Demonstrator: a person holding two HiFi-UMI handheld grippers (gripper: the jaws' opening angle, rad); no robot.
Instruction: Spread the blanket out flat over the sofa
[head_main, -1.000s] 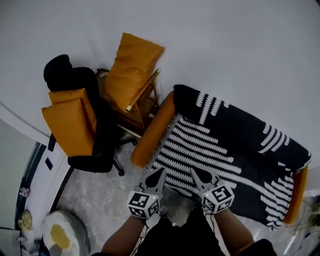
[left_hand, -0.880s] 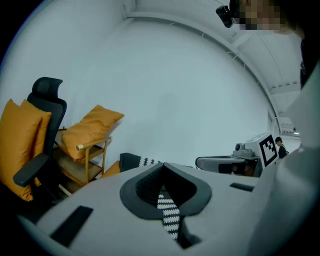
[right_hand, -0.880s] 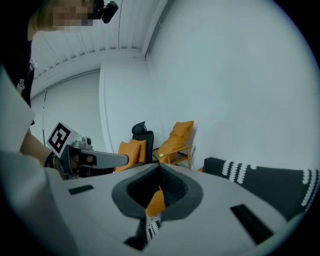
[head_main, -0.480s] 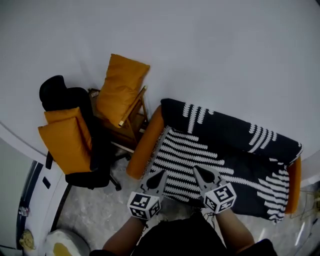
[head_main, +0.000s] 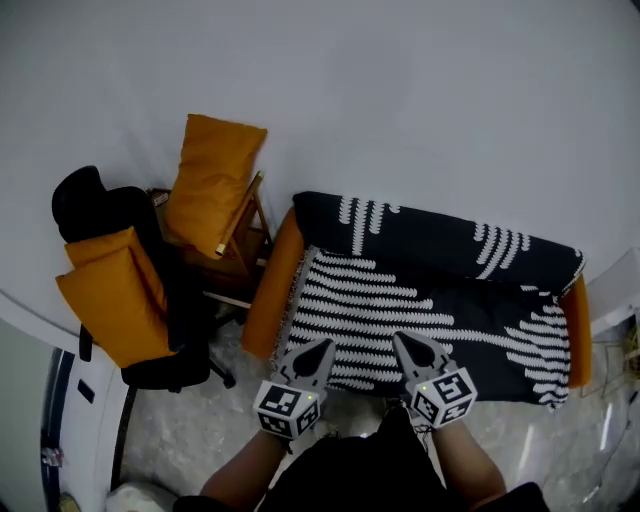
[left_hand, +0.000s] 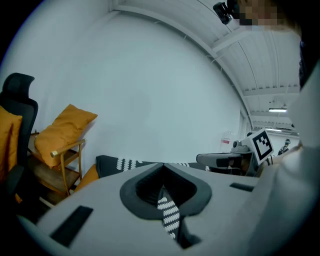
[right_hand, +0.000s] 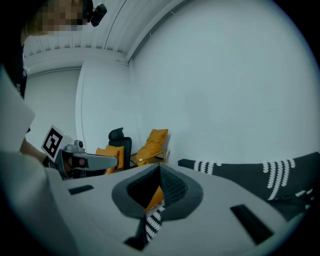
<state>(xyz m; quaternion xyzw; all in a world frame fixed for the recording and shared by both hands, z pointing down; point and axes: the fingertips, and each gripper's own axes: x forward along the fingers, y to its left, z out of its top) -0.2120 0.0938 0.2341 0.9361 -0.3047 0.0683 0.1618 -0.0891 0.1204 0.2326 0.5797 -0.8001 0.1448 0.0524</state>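
A black blanket (head_main: 420, 300) with white stripe patterns lies spread over the orange sofa (head_main: 266, 292), covering its seat and backrest. Only the two orange arms show. My left gripper (head_main: 324, 344) and right gripper (head_main: 400, 338) hover side by side over the blanket's front edge, both shut with nothing between the jaws. In the left gripper view the closed left gripper (left_hand: 162, 165) points toward the blanket (left_hand: 120, 164), with the right gripper (left_hand: 220, 159) beside it. In the right gripper view the shut right gripper (right_hand: 160, 166) faces the blanket (right_hand: 250, 172).
Left of the sofa stands a wooden chair (head_main: 235, 245) with an orange cushion (head_main: 208, 185). A black office chair (head_main: 150, 300) holding an orange cushion (head_main: 100, 305) stands further left. A white wall runs behind. A pale cabinet edge (head_main: 612, 295) sits at the sofa's right end.
Both shut grippers have lifted slightly and stayed side by side. The head view has swung, so the sofa now lies more level and the chairs sit further left.
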